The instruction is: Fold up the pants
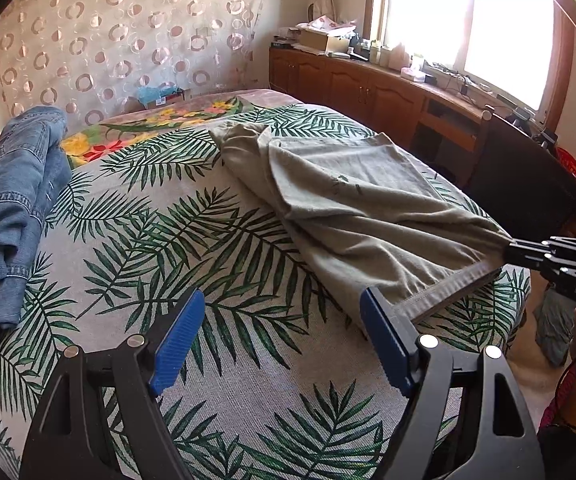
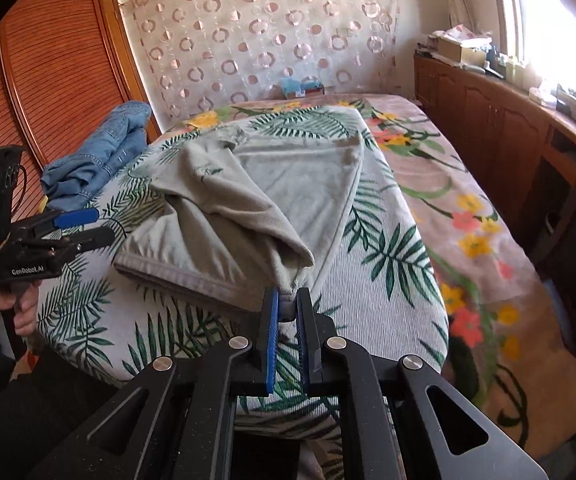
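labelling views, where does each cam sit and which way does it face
Left wrist: on the open left gripper, low at the bed's near edge, facing across the bed toward the window; right gripper visible.
Right wrist: on the right gripper, shut on the pants, facing the headboard; left gripper and hand visible.
Shared: pants, jeans, bed.

You've got 2 grippers: left gripper [image 1: 280, 336] w/ jaws apart, right gripper [image 2: 288, 320] clamped on fabric. 2 garments on the bed: 1 grey pants [image 1: 348, 200], 1 pr blue jeans [image 1: 12, 200]. 1 leaf-print sheet [image 1: 192, 240], 1 floral blanket [image 2: 468, 208].
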`<state>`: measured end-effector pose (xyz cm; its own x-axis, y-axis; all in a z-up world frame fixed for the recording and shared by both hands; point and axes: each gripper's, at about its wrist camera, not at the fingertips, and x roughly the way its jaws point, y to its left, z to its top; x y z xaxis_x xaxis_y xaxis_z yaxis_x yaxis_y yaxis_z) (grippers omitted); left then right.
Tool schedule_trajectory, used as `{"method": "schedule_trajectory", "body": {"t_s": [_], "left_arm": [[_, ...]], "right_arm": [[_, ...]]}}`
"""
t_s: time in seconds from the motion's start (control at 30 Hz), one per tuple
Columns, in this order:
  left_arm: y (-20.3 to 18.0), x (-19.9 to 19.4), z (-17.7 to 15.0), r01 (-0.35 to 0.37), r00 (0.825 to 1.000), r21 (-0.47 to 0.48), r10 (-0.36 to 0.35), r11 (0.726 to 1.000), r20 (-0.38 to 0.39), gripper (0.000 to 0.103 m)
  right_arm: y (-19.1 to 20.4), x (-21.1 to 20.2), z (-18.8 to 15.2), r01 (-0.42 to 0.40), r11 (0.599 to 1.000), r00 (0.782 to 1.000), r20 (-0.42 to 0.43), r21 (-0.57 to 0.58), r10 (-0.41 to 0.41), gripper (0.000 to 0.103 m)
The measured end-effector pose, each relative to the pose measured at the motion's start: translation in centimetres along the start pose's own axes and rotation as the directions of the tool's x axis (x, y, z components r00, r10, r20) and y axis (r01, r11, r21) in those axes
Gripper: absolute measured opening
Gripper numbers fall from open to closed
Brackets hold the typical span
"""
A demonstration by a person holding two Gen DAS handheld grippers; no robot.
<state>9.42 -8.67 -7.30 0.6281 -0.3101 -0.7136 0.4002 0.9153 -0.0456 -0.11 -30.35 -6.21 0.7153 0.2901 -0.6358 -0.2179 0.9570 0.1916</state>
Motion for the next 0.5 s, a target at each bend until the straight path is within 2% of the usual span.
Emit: {"method": "schedule_trajectory", "body": {"t_s": [0.13,0.3,0.5], "left_arm": [[0.0,0.0,0.0,-0.006,1.000,0.001,0.006,1.000,0.003,0.081],[0.5,-0.3,0.2,-0.018,1.000,-0.018,0.019,1.000,0.024,0.081],[1.6,-0.9,0.3,-0.035,0.999,-0.033,0.037,0.999,0.038,0.081]], "right_arm": [[0.2,-0.1,0.9,0.005,1.000,1.000,0.007,0.008,-0.005,0.009],[0.2,-1.2,1.5,0.023,1.000,0.998,0.064,-0.016,-0.022,0.031],[2.1,-0.7,3.3,0.000,0.996,0.994,0.111,-0.089,0.010,0.033]]}}
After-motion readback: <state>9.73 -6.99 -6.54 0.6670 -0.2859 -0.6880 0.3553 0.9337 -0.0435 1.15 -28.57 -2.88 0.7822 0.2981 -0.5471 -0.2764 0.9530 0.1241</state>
